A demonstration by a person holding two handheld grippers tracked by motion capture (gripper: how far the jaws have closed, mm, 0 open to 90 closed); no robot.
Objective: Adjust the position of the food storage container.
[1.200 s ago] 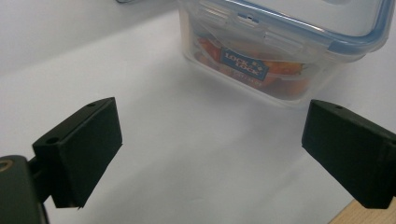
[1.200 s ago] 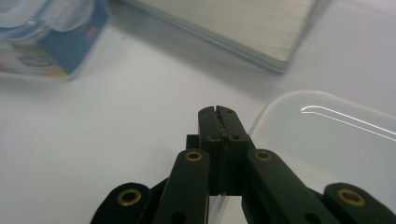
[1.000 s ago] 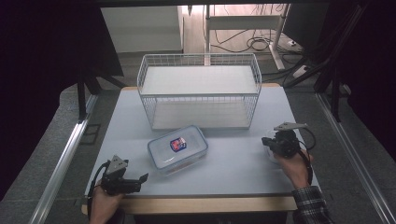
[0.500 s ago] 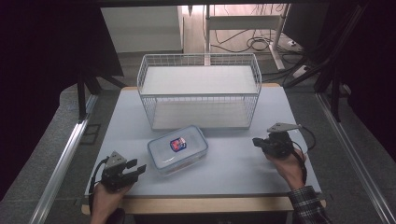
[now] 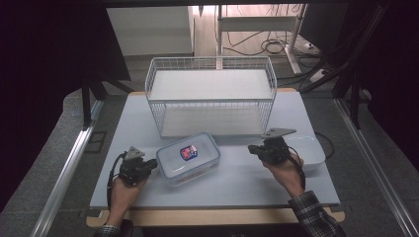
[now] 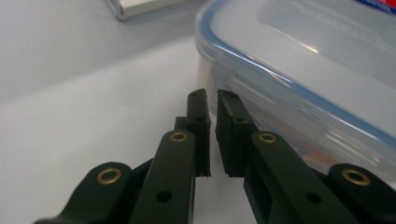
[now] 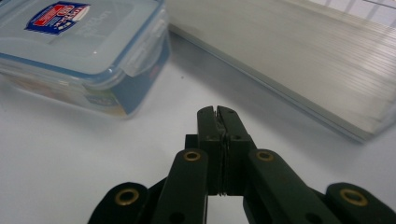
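We see the lidded clear container (image 5: 188, 158) on the worktop (image 5: 247, 177) between our left tongs (image 5: 149, 165), just closing on nothing, and our right tongs (image 5: 253, 148), pressed together.

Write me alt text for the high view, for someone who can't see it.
A clear lidded container lies on a pale table between two hand-held grippers, the left gripper nearly touching it with almost closed jaws, the right gripper shut and apart from it. A white wire basket stands behind.
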